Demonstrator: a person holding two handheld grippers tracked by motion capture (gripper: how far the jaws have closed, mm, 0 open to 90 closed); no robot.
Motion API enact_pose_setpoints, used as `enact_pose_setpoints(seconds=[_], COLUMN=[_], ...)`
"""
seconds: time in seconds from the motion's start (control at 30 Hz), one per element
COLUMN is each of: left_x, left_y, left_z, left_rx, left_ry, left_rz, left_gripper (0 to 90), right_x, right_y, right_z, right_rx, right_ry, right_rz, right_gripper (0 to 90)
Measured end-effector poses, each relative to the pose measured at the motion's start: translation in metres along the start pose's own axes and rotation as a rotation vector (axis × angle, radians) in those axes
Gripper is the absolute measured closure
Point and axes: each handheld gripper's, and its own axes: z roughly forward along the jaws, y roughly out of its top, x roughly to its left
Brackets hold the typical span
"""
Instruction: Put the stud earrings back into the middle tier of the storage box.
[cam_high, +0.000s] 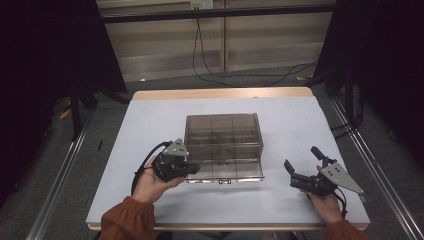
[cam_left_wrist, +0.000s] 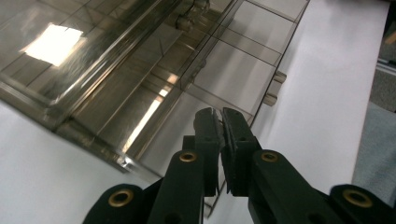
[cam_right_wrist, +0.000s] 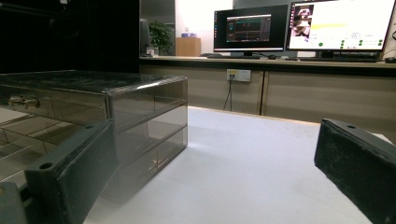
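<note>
We work at a white table top (cam_high: 295, 125) with a pale wooden edge along its far side, set on a grey carpeted floor (cam_high: 95, 165) between two metal rails. Black curtains close off both sides of the room at nine and three o'clock, and at twelve o'clock a beige panelled wall (cam_high: 165, 45) carries a socket with a black cable (cam_high: 200, 50) looping down from it. From the right gripper view we see a long desk beyond the table with two lit monitors (cam_right_wrist: 299, 25) and a potted plant (cam_right_wrist: 160, 35).

One smoky transparent drawer cabinet (cam_high: 223, 132) stands at the centre of the table, and its one bottom drawer (cam_high: 227, 170) is pulled out toward six o'clock, its compartments bare.

We hold two grippers. The left gripper (cam_high: 196, 170), at eight o'clock of the cabinet, has its jaws pressed together with nothing between them, tips at the left front corner of the drawer; in the left gripper view the left gripper (cam_left_wrist: 220, 122) hangs just above a drawer compartment. The right gripper (cam_high: 294, 175) rests at four o'clock, well apart from the cabinet, its jaws spread wide and empty.
</note>
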Motion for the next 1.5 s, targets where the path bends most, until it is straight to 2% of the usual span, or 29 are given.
enact_pose_setpoints(seconds=[0.1, 0.13, 0.3, 0.4, 0.47, 0.57, 0.7, 0.77, 1.23, 1.27, 1.33, 1.4, 1.47, 1.5], left_x=[0.000, -0.001, -0.002, -0.002, -0.003, -0.003, -0.002, -0.001, -0.003, -0.002, -0.002, -0.001, -0.002, -0.001], left_y=[0.006, 0.011, 0.023, 0.028, 0.032, 0.036, 0.040, 0.045, 0.060, 0.060, 0.061, 0.062, 0.064, 0.065], left_z=[0.004, 0.007, 0.017, 0.025, 0.031, 0.037, 0.042, 0.047, 0.068, 0.070, 0.072, 0.074, 0.077, 0.078], left_rx=[0.005, 0.021, 0.048, 0.080, 0.120, 0.138, 0.165, 0.198, 0.321, 0.337, 0.343, 0.377, 0.387, 0.396], left_ry=[-0.010, -0.013, -0.034, -0.044, -0.034, -0.045, -0.045, -0.044, -0.048, -0.052, -0.050, -0.055, -0.049, -0.051], left_rz=[0.000, 0.021, 0.033, 0.053, 0.073, 0.073, 0.083, 0.098, 0.140, 0.154, 0.146, 0.177, 0.167, 0.182], left_gripper=[86.3, 86.3, 86.3, 86.2, 86.3, 86.2, 86.2, 86.3, 86.2, 86.2, 86.2, 86.2, 86.1, 86.1], right_x=[0.000, 0.000, 0.000, 0.000, 0.000, 0.000, 0.000, 0.000, 0.000, 0.000, 0.000, 0.000, 0.000, 0.000], right_y=[0.000, 0.000, 0.000, 0.000, 0.000, 0.000, 0.000, 0.000, 0.000, 0.000, 0.000, 0.000, 0.000, 0.000], right_z=[0.000, 0.000, 0.000, 0.000, 0.000, 0.000, 0.000, 0.000, 0.000, 0.000, 0.000, 0.000, 0.000, 0.000], right_rx=[0.000, 0.000, 0.000, -0.001, 0.000, 0.000, 0.000, 0.000, 0.000, 0.000, -0.001, 0.000, 0.000, 0.000], right_ry=[0.001, 0.002, 0.002, 0.002, 0.001, 0.002, 0.000, 0.000, 0.001, 0.001, 0.002, 0.001, 0.001, 0.001], right_rz=[0.001, 0.000, 0.000, 0.000, 0.001, 0.000, 0.000, 0.000, 0.002, 0.002, 0.001, 0.000, 0.002, 0.001], right_gripper=[0.0, 0.0, 0.0, 0.0, 0.0, 0.0, 0.0, 0.0, 0.0, 0.0, 0.0, 0.0, 0.0, 0.0])
